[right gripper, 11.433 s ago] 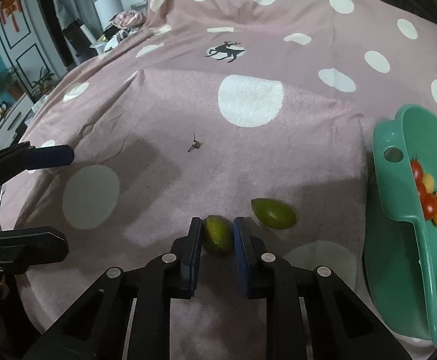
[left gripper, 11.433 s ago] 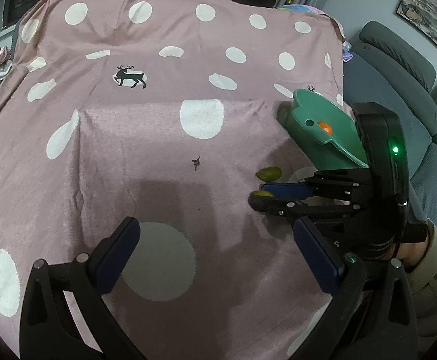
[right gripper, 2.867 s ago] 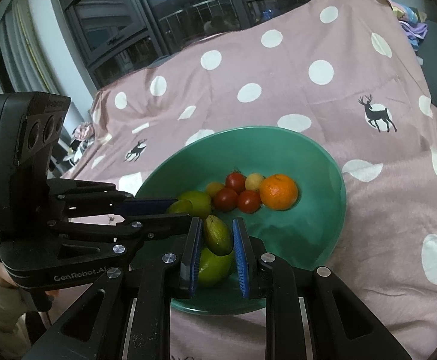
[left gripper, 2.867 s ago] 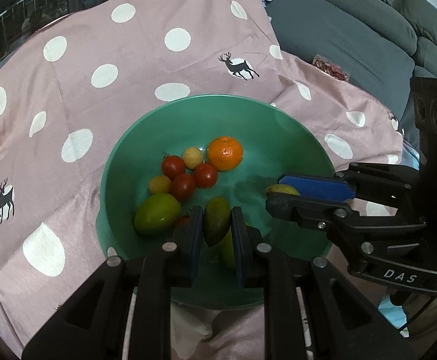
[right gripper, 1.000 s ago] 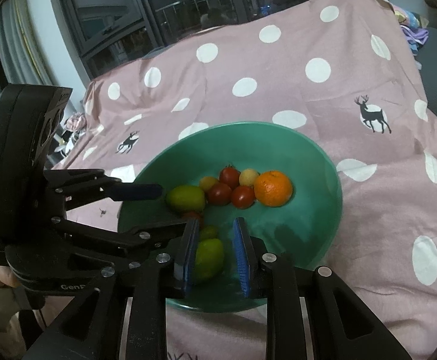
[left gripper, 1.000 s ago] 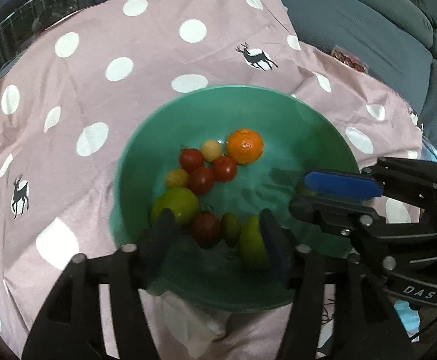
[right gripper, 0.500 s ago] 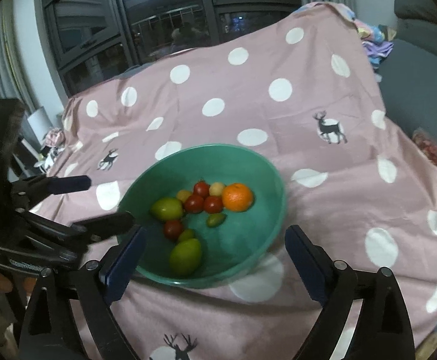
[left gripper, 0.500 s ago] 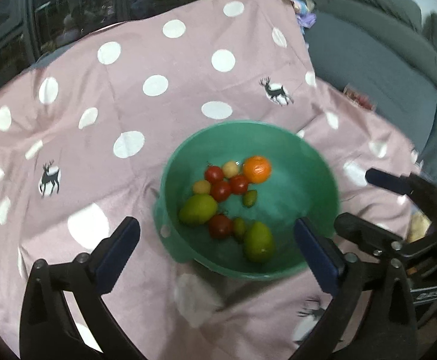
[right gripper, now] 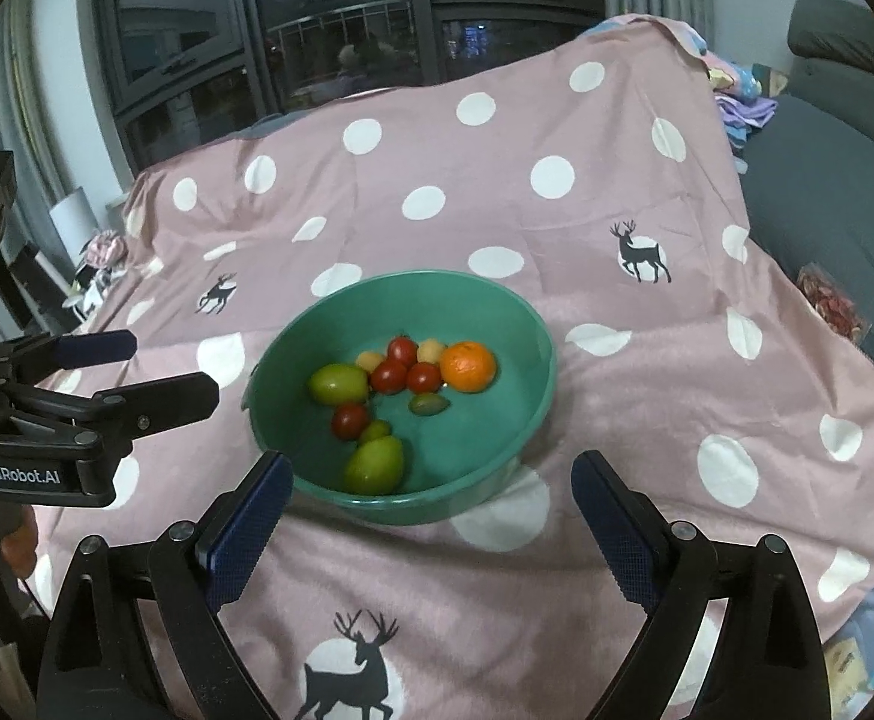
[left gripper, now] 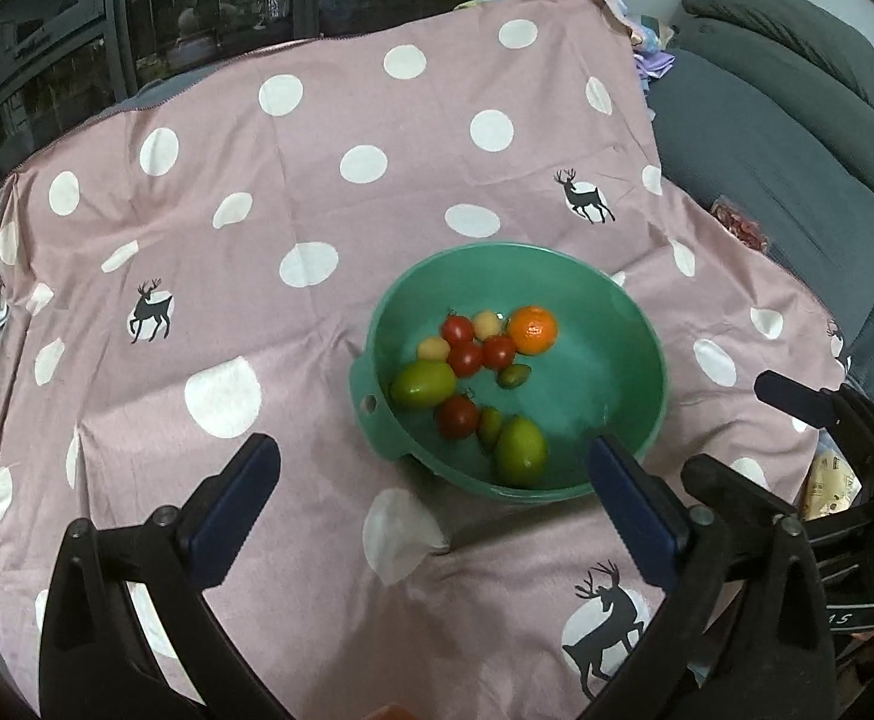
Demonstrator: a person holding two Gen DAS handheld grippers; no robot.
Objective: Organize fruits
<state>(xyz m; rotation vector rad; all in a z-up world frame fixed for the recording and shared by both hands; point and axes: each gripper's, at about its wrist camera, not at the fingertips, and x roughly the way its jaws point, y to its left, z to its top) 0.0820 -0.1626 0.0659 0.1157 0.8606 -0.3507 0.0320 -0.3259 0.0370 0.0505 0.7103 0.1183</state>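
My left gripper [left gripper: 434, 495] and right gripper [right gripper: 431, 507] both hang spread wide and empty above the near side of the dotted cloth [right gripper: 646, 372], just short of the green bowl [right gripper: 532, 372]. All the fruit sits inside it: orange [right gripper: 468, 366], tomatoes and green mangoes [right gripper: 375, 465]. Bare cloth surrounds the bowl to every edge, with the grey sofa [left gripper: 796, 180] beyond the right edge.

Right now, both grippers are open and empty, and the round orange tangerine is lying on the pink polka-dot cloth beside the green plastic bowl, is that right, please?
Not quite: the round orange tangerine lies inside the green plastic bowl, among the other fruit, as the right wrist view shows. The left gripper and right gripper are indeed open and empty.
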